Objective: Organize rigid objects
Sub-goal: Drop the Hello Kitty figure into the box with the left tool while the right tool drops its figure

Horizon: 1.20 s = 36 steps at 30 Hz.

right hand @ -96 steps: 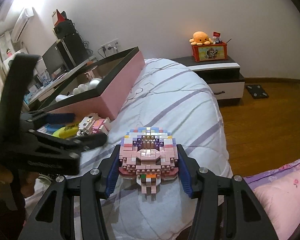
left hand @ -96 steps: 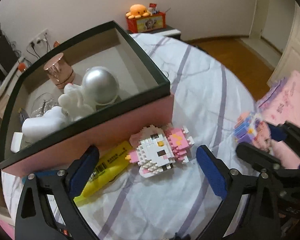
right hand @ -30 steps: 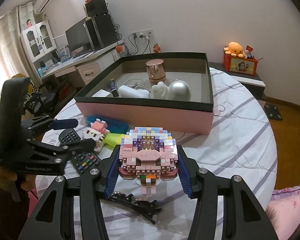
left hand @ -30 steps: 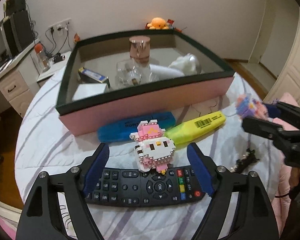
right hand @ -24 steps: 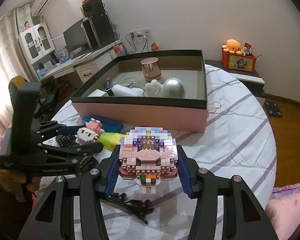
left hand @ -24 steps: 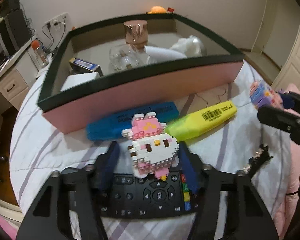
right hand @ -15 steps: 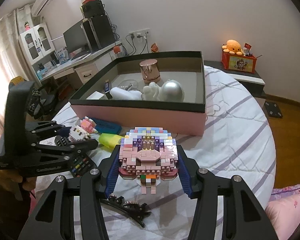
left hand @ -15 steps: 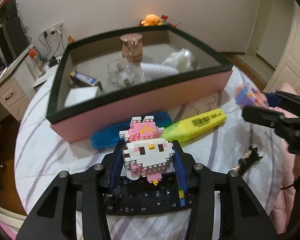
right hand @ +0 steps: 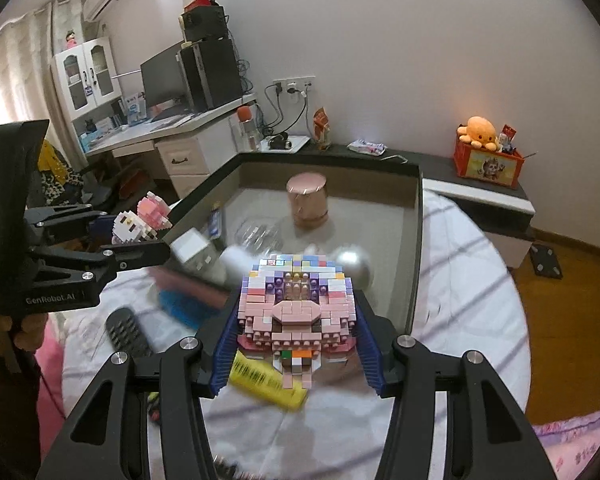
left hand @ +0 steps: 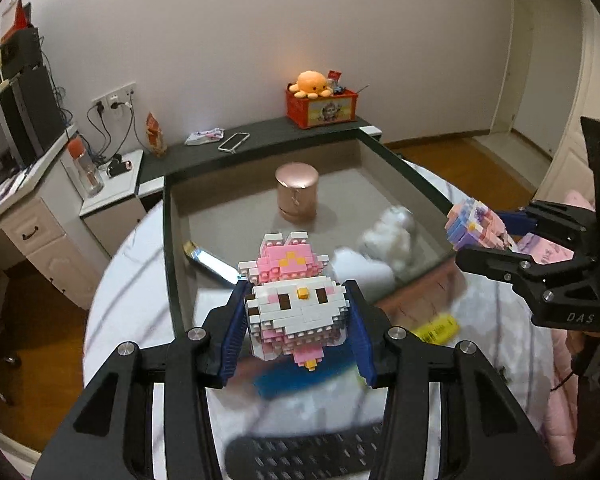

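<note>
My left gripper (left hand: 298, 328) is shut on a white and pink brick-built cat figure (left hand: 294, 304), held in the air before the near wall of the pink box (left hand: 420, 284). The same cat figure (right hand: 134, 222) shows at the left of the right wrist view. My right gripper (right hand: 296, 340) is shut on a pink and purple brick-built figure (right hand: 296, 304), raised near the box's front rim (right hand: 414, 280); that figure (left hand: 474, 226) also shows at the right of the left wrist view. Inside the box stand a rose-gold cylinder (left hand: 297, 192), a white figurine (left hand: 392, 236) and a silver ball (right hand: 354, 264).
On the striped bedsheet lie a yellow highlighter (right hand: 266, 380), a blue marker (right hand: 184, 306), a black remote (left hand: 308, 456) and a dark hair clip. A desk with a monitor stands at the left, and a shelf with an orange plush (left hand: 312, 82) runs behind the box.
The left gripper closed on the cat figure and lifted it off the remote toward the box. The right gripper, still holding its figure, also rose and came nearer the box.
</note>
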Available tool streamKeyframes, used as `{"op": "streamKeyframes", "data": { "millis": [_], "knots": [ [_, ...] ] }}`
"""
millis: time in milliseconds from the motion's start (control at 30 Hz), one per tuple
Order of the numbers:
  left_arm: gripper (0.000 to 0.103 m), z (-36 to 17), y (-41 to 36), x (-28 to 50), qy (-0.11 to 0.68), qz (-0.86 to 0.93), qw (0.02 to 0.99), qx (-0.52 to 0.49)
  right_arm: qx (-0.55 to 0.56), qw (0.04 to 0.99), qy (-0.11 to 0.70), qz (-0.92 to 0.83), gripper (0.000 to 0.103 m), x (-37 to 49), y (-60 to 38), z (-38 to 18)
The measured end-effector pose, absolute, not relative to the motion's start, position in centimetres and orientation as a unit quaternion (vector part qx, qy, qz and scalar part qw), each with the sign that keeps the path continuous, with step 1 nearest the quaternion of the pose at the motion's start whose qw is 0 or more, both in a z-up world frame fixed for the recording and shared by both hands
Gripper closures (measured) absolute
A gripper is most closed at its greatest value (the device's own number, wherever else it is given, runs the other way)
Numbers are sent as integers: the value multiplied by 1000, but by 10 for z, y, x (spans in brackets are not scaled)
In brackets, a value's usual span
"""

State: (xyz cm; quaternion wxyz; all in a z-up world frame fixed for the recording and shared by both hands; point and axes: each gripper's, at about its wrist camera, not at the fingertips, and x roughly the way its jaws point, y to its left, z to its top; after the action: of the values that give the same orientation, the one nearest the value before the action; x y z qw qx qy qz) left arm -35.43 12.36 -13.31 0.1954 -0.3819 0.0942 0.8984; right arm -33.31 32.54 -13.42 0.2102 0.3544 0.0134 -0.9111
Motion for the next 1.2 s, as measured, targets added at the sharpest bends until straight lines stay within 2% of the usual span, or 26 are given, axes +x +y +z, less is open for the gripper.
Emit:
{"op": "streamKeyframes", "data": {
  "millis": [367,700,767,833,867,1033,1200],
  "knots": [
    [56,-161,128,-439,81,874,182,-443,387,175,22,-905,50,-418,318,-146],
    [55,-189,127,-467,53,873,158,-459,393,153,10,-907,49,-444,322,-159],
    [48,-187,128,-465,53,876,158,-453,382,155,5,-911,45,-443,323,-159],
    [36,-182,125,-461,53,881,154,-444,368,152,-2,-917,28,-438,325,-156],
    [27,-177,123,-457,48,884,155,-439,363,149,-4,-920,25,-436,325,-153],
    [11,-155,108,-429,44,899,147,-410,336,146,-20,-930,24,-414,330,-134],
    [4,-129,86,-379,35,919,130,-370,309,147,-26,-939,22,-380,332,-111]
  ]
}}
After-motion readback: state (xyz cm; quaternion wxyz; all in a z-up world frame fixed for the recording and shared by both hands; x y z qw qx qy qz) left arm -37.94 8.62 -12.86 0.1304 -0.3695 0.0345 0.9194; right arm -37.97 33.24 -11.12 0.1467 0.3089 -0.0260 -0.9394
